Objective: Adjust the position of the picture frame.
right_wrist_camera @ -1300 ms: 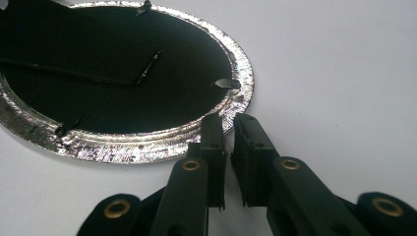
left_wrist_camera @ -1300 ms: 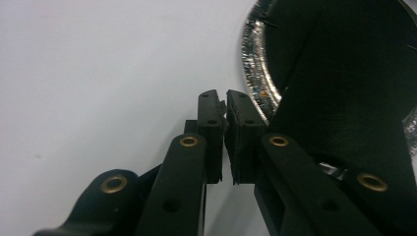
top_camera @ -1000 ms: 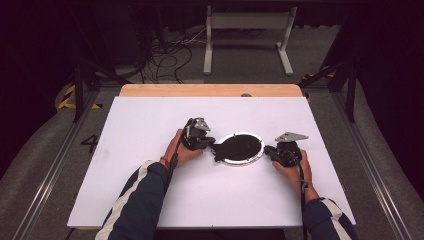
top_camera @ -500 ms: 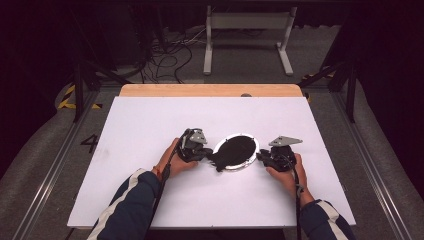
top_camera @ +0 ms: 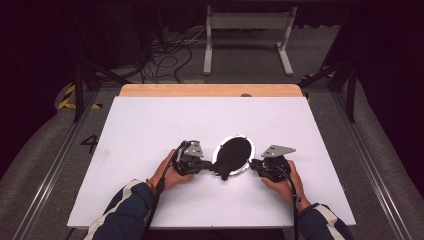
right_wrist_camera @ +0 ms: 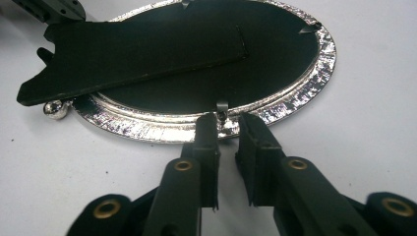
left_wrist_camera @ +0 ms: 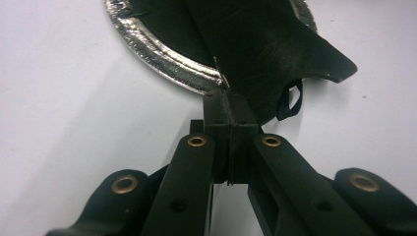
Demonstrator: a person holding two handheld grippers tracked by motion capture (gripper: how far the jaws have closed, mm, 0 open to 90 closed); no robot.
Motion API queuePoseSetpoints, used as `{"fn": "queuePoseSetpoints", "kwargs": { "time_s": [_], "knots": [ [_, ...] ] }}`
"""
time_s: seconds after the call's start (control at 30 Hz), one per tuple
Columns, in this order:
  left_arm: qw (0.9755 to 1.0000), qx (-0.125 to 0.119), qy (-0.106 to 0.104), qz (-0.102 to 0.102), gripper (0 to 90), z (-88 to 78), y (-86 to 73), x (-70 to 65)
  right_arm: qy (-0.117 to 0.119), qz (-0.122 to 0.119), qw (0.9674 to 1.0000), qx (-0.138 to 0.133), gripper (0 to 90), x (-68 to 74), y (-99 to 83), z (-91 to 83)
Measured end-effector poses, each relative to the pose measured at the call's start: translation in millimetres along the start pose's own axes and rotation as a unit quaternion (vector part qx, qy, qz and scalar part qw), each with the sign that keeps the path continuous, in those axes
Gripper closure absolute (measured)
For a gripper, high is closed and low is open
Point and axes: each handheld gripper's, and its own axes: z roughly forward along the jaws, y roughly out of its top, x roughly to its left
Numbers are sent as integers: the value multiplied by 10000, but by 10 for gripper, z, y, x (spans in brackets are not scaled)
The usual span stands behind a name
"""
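The oval silver frame (top_camera: 234, 156) with its black backing board (top_camera: 231, 159) has slid toward the lower middle of the high view, carried there by both hands across the white tabletop (top_camera: 150, 130). It now lies tilted between the two tools. The left hand-held gripper (top_camera: 206, 166) is clamped tight on the corner of the black board, which sits lifted off the frame on that side. The right hand-held gripper (right_wrist_camera: 227, 129) has just been narrowing, and its jaws stand a little apart around a small metal tab (right_wrist_camera: 222, 106) on the frame's rim. To my eye, the board is being worked out of the frame while the right side steadies it.
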Motion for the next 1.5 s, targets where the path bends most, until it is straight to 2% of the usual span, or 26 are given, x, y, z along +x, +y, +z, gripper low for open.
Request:
{"fn": "queuePoseSetpoints", "kwargs": {
  "time_s": [0.07, 0.17, 0.33, 0.47, 0.53, 0.67, 0.93, 1.13, 1.17, 1.37, 1.5],
  "knots": [
    [9999, -52, -114, -66, 898, -2, -24, -18, 7, 23, 10000, -6, 813, -4, 1, 3],
    [9998, -96, -141, -97, 899, -5, -40, -39, -16, 80, 10000, -16, 839, 1, 18, 27],
    [9998, -71, -169, -20, 900, -20, -50, -77, -65, 45, 10000, -45, 871, 18, 49, 70],
    [9998, -87, -173, -13, 899, -26, -62, -99, -285, -166, 9994, -77, 900, 83, 99, 138],
    [9998, -98, -174, 8, 899, -28, -67, -99, -317, -167, 9993, -77, 900, 94, 123, 167],
    [9999, -66, -109, 68, 896, -33, -68, -118, -260, -137, 9995, -64, 897, 86, 133, 173],
    [9999, -52, -73, 113, 884, -44, -76, -141, 15, -157, 9999, -16, 867, 144, 91, 118],
    [9998, -19, -116, 158, 885, -56, -81, -142, 57, -58, 10000, -20, 885, 144, 104, 135],
    [9998, 46, -107, 187, 883, -70, -82, -142, 37, -58, 10000, -28, 890, 152, 112, 147],
    [9997, 30, -34, 241, 867, -80, -98, -164, -47, -117, 9999, -38, 895, 188, 153, 197],
    [9998, -34, -86, 153, 868, -76, -109, -158, -34, -99, 9999, -40, 896, 184, 157, 202]
  ]
}}
